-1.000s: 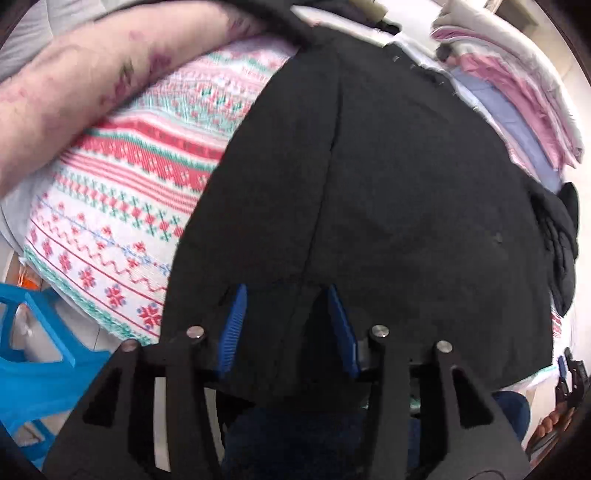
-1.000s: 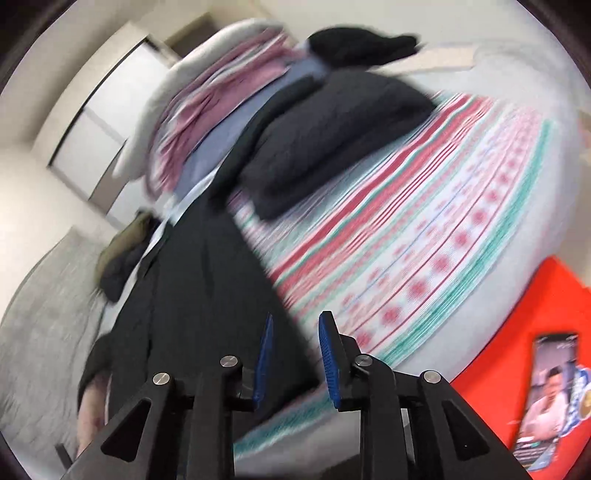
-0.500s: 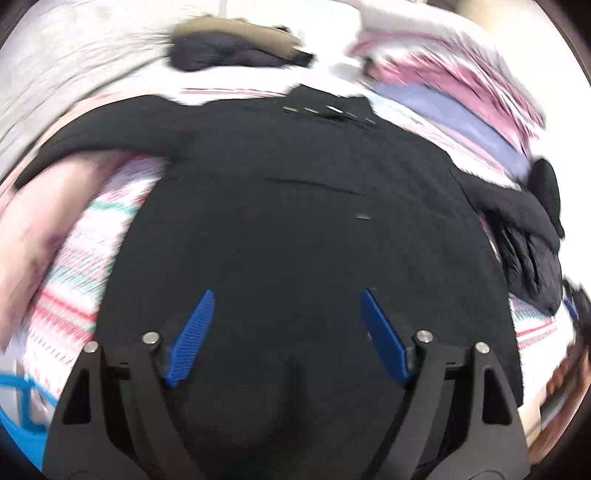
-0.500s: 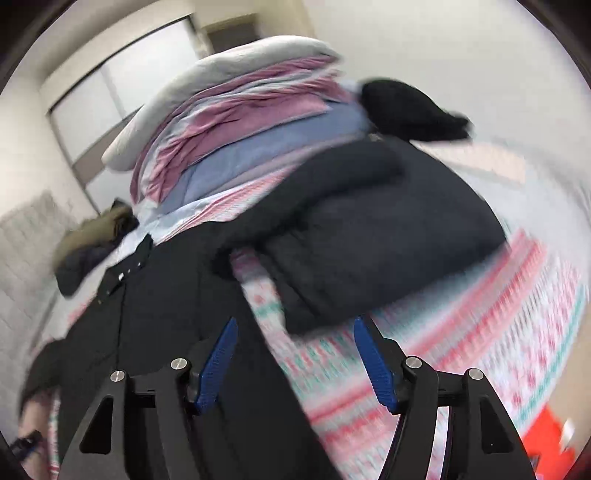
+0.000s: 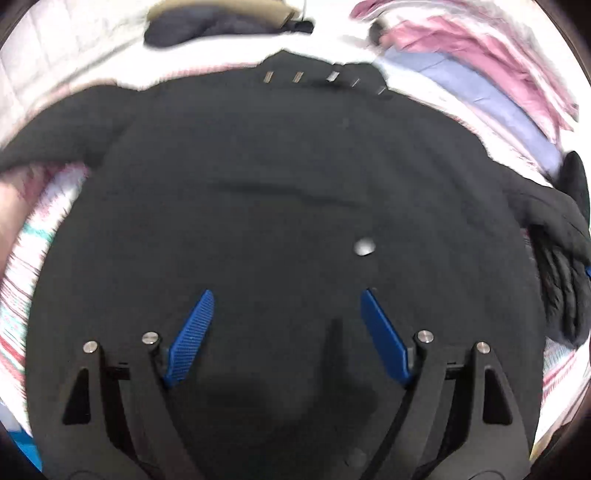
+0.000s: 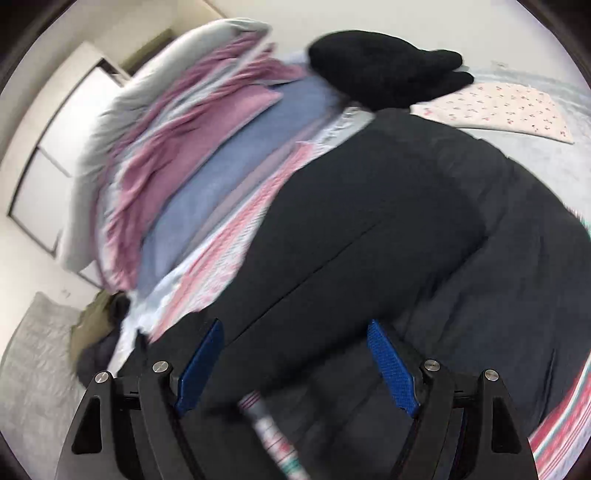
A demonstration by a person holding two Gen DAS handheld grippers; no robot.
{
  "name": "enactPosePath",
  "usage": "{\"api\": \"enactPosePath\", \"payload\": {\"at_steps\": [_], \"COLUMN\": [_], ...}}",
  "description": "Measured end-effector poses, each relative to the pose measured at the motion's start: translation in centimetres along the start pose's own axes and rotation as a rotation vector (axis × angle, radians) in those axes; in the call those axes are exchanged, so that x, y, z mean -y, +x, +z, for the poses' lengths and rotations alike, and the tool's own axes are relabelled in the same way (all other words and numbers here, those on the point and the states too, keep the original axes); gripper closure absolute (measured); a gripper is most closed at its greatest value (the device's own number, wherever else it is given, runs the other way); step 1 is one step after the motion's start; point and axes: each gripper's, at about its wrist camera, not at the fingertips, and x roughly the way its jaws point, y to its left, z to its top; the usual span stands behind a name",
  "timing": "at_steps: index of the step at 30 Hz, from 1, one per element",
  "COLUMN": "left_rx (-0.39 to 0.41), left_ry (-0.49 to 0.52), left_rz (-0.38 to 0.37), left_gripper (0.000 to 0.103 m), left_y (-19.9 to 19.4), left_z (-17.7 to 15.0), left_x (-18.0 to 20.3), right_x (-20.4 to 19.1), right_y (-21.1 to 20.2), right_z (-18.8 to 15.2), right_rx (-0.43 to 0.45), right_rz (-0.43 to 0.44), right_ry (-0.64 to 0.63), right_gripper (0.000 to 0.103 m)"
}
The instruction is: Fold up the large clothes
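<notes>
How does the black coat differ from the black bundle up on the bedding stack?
The coat lies spread flat on the patterned blanket; the bundle sits bunched up on the stacked bedding. The coat covers far more area than the bundle. The coat shows metal snaps at its collar; the bundle shows none. Both are black garments, and neither is gripped now.

Plain pale wall [image 6: 388, 14] behind bed, evenly lit, slightly overexposed. White panelled wardrobe doors with dark frame lines [image 6: 55, 147] at left of right wrist view, dim olive doorway or recess [image 6: 147, 48] beside them. Grey quilted textured bedspread [image 6: 33, 369] at lower left; same pale quilted surface [image 5: 55, 48] at top left of left wrist view. Small blue plastic piece [image 5: 26, 448] at lower left edge, too blurred to identify.
</notes>
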Motion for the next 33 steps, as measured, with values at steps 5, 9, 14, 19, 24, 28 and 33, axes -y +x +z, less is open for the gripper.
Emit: {"api": "enactPosePath", "payload": {"at_steps": [5,9,14,19,24,28,33], "left_rx": [-0.041,-0.035,-0.037,-0.042,-0.058,-0.071,-0.083], "left_ry": [0.003,-0.026,0.001,0.008,0.021,0.072,0.15], "left_rz": [-0.03,-0.072,-0.087,-0.105,-0.149,-0.109,-0.074], "left_gripper": [0.021,0.021,0.021,0.021,0.021,0.02,0.01], "left_y": [1.7,1.1,1.2,1.5,1.6,1.4,1.8], "left_z": [-0.2,-0.7,-0.5,-0.4,-0.4,-1.1,-1.7], "left_x": [-0.4,-0.4,-0.3,0.2,0.8,1.4,2.9], "right_x": [2.0,0.3,-5.1,-11.1,-10.5,-8.1,-7.3], "right_y": [2.4,3.0,1.6,-1.0,1.1,3.9,3.5], "right_z": [2.6,3.5,5.2,7.0,7.1,5.2,3.8], "right_rx": [0.057,0.106,0.191,0.323,0.299,0.243,0.255], "right_rz": [-0.011,-0.03,-0.147,-0.274,-0.425,-0.511,-0.461], "right_ry": [0.082,0.036,-0.171,-0.331,-0.319,-0.325,-0.309], "right_gripper": [0.022,0.086,0.094,0.095,0.096,0.095,0.095]}}
